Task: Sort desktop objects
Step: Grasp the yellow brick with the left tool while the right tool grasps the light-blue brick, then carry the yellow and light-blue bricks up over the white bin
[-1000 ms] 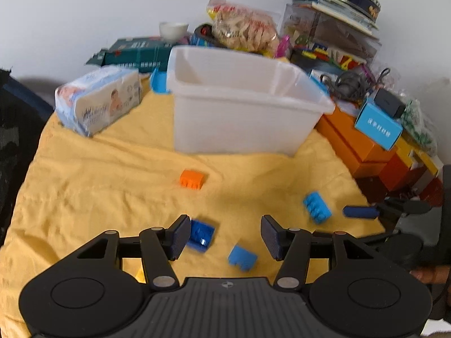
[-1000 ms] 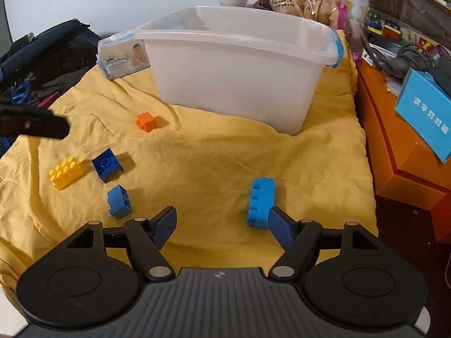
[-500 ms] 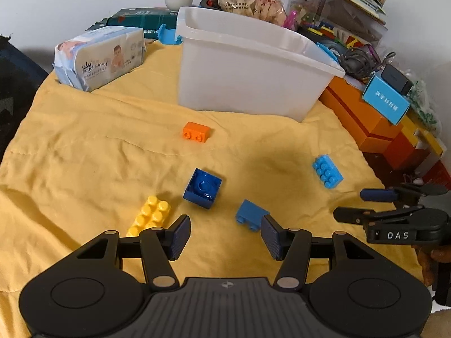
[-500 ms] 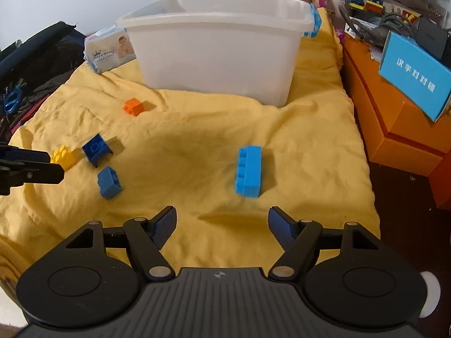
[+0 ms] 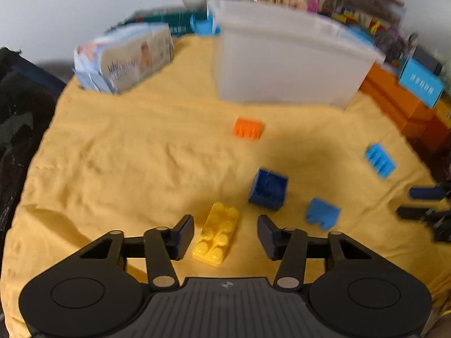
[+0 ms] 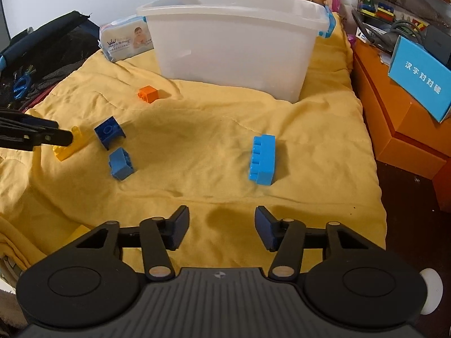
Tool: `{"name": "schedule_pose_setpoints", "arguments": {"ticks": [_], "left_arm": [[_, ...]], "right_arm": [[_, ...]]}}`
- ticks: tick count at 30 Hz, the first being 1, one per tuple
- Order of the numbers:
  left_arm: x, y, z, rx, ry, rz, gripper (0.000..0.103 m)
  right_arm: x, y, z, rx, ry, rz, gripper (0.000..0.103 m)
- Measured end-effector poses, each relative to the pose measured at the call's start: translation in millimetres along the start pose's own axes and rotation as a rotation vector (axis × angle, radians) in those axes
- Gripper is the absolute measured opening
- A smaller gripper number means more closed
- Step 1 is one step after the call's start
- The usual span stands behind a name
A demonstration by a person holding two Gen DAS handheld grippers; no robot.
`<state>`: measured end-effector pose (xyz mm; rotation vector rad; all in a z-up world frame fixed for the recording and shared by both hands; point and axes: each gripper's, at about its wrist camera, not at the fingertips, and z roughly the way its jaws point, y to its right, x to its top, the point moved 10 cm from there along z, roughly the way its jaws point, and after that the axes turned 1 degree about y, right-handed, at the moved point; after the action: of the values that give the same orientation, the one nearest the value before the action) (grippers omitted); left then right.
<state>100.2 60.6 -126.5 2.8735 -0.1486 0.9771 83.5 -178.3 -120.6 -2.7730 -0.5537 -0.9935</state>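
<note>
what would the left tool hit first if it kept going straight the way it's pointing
Most likely the yellow brick: it lies between the closing jaws of the left tool, not yet pinched. Under it is the yellow cloth. Depth is hard to judge in this blurred view.

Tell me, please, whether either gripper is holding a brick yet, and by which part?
Nothing is held yet. The left gripper is closing around the yellow brick, pads beside its long sides but not pressing. The right gripper is closing on nothing.
</note>
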Motion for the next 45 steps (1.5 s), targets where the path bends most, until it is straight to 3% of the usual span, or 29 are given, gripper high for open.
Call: {"name": "schedule_pose_setpoints", "arguments": {"ticks": [2,7,13,14,18,23,28,31,38,45], "left_arm": [[-8,1,10,0.003,-0.040,0.012,0.028],[-8,1,1,-0.036,-0.028,-0.029,0.027],[29,11,-24,-0.091,0.059,-0.037,0.027],[35,14,-26,-0.096,0.069,-0.035,0.027],[48,28,-26,-0.110,0.087,-0.014,0.027],[55,45,-19,-0.130,0.077,0.009,0.027],[71,65,-20,-0.168,0.100,0.015,0.027],[82,75,-24,-0.182,0.120,0.033,0.027],[146,84,-34,-0.160,0.241,0.079,0.027],[206,80,-34,-0.139,0.318,0.086,0.027]], "right_arm": [[2,3,0,-0.010,0.013,0.018,0.049],[20,19,6,-0.073,0.057,0.027,0.051],[44,33,38,-0.118,0.044,0.007,0.046],[45,32,40,-0.132,0.045,-0.009,0.042],[49,7,28,-0.162,0.138,-0.187,0.042],[36,7,44,-0.226,0.079,-0.265,0.043],[33,32,53,-0.192,0.022,-0.152,0.028],[34,38,47,-0.153,0.021,-0.091,0.027],[67,44,13,-0.097,0.143,-0.029,0.027],[139,42,-13,-0.098,0.330,-0.105,0.027]]}}
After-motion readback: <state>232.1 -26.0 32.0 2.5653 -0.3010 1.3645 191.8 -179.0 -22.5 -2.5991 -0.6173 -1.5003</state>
